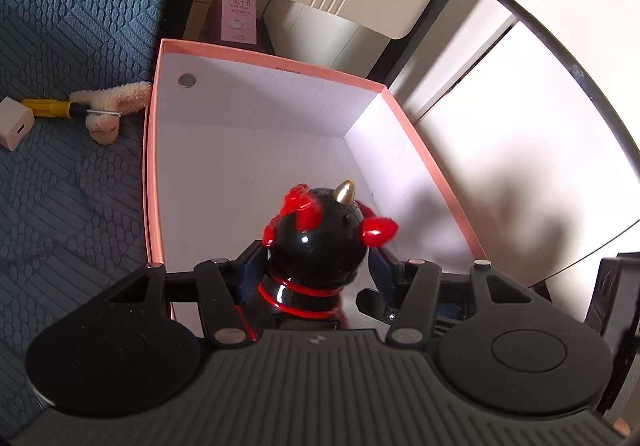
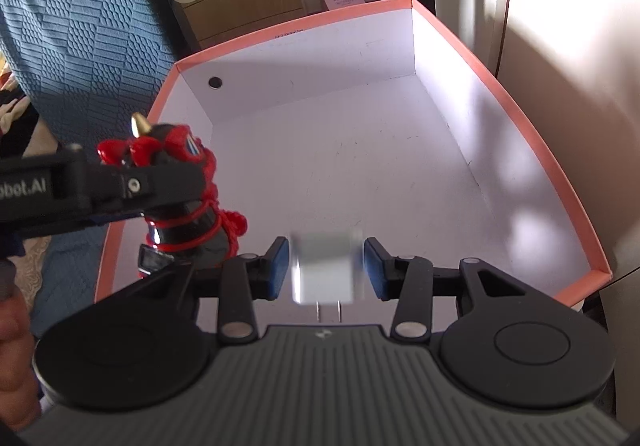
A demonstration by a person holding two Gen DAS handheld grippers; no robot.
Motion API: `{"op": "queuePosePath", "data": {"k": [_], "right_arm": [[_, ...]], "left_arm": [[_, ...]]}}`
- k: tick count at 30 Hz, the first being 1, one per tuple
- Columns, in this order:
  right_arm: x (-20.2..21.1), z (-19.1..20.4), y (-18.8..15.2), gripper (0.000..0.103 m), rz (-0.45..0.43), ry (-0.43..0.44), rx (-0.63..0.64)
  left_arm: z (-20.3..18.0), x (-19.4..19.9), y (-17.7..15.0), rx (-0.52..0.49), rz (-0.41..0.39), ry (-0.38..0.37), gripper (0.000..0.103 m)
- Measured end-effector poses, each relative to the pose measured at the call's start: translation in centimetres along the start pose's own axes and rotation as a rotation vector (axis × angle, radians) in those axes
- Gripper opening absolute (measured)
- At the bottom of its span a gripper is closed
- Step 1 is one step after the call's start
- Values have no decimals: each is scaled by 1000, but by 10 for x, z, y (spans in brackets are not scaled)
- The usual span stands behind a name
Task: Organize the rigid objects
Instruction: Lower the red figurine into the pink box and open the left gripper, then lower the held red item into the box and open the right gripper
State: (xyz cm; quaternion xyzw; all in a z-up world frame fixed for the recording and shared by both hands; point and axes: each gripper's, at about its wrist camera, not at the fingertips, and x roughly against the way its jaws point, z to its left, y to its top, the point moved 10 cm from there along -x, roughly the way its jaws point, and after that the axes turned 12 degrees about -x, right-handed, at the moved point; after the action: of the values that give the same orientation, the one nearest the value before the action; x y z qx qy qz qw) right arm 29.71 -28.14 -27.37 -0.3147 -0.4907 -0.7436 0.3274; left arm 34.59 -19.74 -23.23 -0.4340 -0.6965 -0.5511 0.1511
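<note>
The move to come turns on what lies under each tool: the pink-rimmed box (image 1: 256, 150) sits directly beneath and ahead of both, its white floor bare, so either load only has to go down.

The left gripper (image 1: 316, 266) pinches a black and red toy figure (image 1: 320, 242) around its body. The figure stands roughly upright between the fingers, its long axis pointing ahead of the tool and slightly up, gold horn toward the far wall of the box. From the right wrist view the same toy figure (image 2: 180, 190) hangs at the box's near left corner, just inside or over the rim; which cannot be told.

The right gripper (image 2: 325, 270) has its blue pads spread with a small gap on each side of a white charger plug (image 2: 325, 270), which is blurred, prongs pointing back toward the tool. It seems to be loose and dropping rather than held, with the box (image 2: 400, 174) floor right below it. The right tool reaches further over the box than the left.

Counted: one box, one toy figure and one plug at the tools. Off to the left of the left gripper, on the blue quilted cover (image 1: 72, 206), lie one more white plug (image 1: 14, 123), one yellow screwdriver (image 1: 56, 108) and one cream plush toy (image 1: 112, 108), well apart from the tool and just beside the box's left wall. A pink carton (image 1: 239, 13) stands beyond the box.
</note>
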Motion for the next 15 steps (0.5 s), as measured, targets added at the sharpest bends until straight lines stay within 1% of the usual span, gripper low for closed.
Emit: {"op": "queuePosePath", "data": {"k": [1, 3, 6, 9, 15], "right_arm": [[1, 2, 1, 52, -1, 1, 3], [6, 6, 3, 57, -10, -4, 16], [16, 16, 9, 57, -34, -3, 29], [29, 26, 19, 57, -78, -4, 29], [57, 60, 36, 57, -155, 17, 65]], "left_arm": [[-1, 3, 2, 3, -12, -8, 63], [-3, 9, 6, 6, -33, -23, 64], [-4, 21, 12, -15, -59, -12, 64], [-2, 37, 17, -25, -93, -7, 64], [11, 83, 35, -36, -193, 19, 64]]}}
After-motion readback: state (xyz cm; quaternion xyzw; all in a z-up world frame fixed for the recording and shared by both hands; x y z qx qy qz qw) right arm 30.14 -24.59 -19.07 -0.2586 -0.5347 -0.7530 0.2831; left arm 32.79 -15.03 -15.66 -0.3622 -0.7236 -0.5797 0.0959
